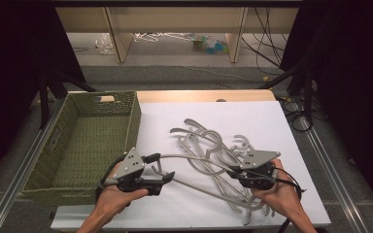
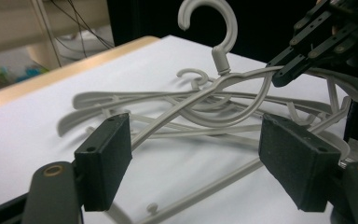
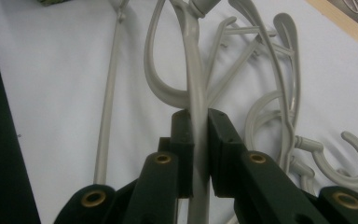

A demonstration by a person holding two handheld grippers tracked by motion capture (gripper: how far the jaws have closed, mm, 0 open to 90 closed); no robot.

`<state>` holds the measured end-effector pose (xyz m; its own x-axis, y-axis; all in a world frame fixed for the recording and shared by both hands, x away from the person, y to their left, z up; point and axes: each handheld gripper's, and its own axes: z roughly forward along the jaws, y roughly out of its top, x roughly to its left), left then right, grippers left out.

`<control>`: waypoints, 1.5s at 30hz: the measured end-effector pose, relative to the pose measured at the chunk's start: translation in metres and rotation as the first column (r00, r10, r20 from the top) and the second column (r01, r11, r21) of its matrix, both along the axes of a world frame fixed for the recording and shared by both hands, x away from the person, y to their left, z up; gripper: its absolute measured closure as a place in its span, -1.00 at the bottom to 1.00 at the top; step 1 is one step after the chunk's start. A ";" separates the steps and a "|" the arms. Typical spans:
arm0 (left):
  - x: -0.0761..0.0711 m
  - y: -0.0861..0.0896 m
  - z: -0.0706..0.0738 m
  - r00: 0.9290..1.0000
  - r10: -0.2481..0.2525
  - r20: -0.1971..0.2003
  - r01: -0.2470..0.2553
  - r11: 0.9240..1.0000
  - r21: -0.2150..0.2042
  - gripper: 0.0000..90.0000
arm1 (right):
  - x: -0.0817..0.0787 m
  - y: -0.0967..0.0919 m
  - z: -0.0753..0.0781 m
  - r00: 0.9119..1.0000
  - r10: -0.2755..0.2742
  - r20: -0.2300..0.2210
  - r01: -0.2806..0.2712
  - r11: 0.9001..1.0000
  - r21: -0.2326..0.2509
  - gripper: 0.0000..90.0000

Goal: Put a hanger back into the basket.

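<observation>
my right gripper (image 3: 199,154) pinches a grey hanger (image 3: 196,93); my left gripper (image 2: 196,154) is spread around its arm. tangled hangers (image 1: 209,145) at twelve o'clock, woven basket (image 1: 68,141) at ten, white tabletop (image 1: 252,116).

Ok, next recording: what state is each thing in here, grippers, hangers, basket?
Left gripper: open, jaws either side of the lifted hanger's arm, pads not touching it.
Right gripper: shut on the lifted hanger.
Lifted hanger: raised off the pile at the hook end, hook up.
Hanger pile: tangled, lying on the white sheet.
Basket: upright, empty.
</observation>
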<state>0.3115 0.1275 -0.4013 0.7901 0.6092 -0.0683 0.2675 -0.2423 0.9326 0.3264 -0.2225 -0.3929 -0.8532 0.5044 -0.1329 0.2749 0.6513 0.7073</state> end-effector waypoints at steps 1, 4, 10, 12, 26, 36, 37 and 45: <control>0.004 -0.004 -0.001 1.000 -0.019 0.001 0.019 1.000 0.013 -0.38 | -0.002 0.002 0.001 1.000 0.009 0.002 -0.009 1.000 -0.010 0.82; 0.012 -0.013 -0.002 0.999 -0.025 -0.030 0.025 0.999 0.025 -0.36 | -0.004 0.004 0.002 1.000 0.025 0.008 -0.024 1.000 -0.011 0.82; 0.021 -0.032 -0.002 0.995 -0.089 -0.045 0.093 0.993 0.079 -0.25 | -0.011 0.007 0.005 0.997 0.067 0.031 -0.066 0.997 -0.031 0.82; 0.023 -0.038 -0.002 0.991 -0.121 -0.065 0.126 0.988 0.087 -0.15 | -0.014 0.009 0.006 0.996 0.083 0.035 -0.082 0.996 -0.044 0.82; 0.034 -0.055 -0.009 0.962 -0.261 -0.083 0.273 0.944 0.188 0.21 | -0.019 0.015 0.008 0.988 0.141 0.059 -0.137 0.988 -0.070 0.82; 0.036 -0.063 -0.011 0.948 -0.310 -0.075 0.319 0.909 0.269 0.51 | -0.021 0.015 0.008 0.982 0.172 0.074 -0.164 0.982 -0.097 0.82; 0.035 -0.063 -0.010 0.946 -0.317 -0.069 0.323 0.903 0.284 0.53 | -0.021 0.015 0.008 0.982 0.175 0.074 -0.167 0.981 -0.097 0.82; 0.024 -0.072 -0.005 0.941 -0.331 -0.064 0.333 0.885 0.326 0.76 | -0.016 0.007 0.009 0.983 0.141 0.115 -0.129 0.986 -0.110 0.54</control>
